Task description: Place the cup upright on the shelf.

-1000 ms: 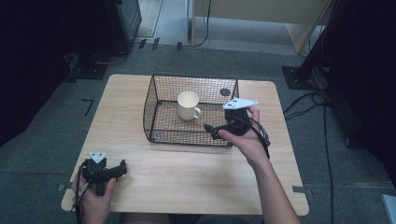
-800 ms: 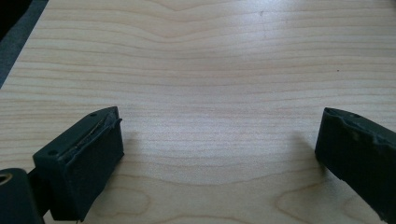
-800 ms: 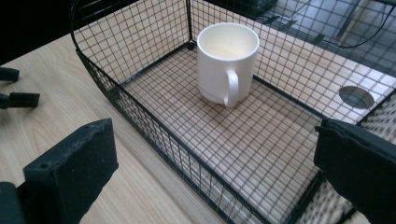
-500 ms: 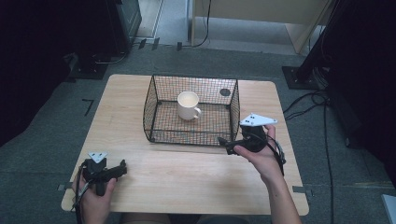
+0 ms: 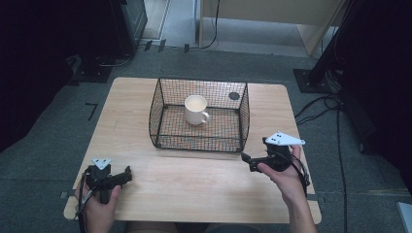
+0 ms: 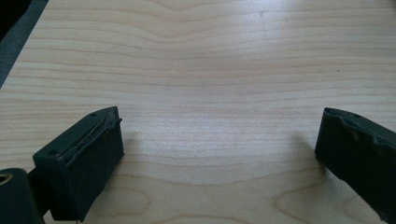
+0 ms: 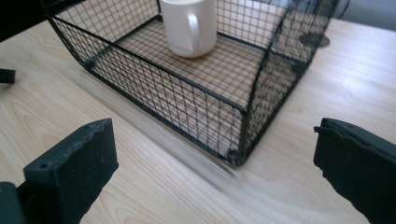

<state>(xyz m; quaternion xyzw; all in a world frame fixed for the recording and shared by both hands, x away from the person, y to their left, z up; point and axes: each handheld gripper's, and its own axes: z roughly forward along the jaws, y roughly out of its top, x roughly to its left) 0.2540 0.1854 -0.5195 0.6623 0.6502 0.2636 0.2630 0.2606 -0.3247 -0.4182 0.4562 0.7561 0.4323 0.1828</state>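
Looking down, a white mug [image 5: 196, 109] stands upright inside a black wire basket [image 5: 243, 116] on a wooden table [image 5: 194, 184]. Right gripper [image 5: 247, 161] sits near the basket's front corner, left gripper [image 5: 127, 173] well apart. Each gripper view shows wide, empty jaws. Likely heavy, hard, slippery, breakable; grip its handle or rim.

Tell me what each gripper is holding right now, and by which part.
Nothing. The left gripper is open over bare table; the right gripper is open, outside the basket, apart from the mug.
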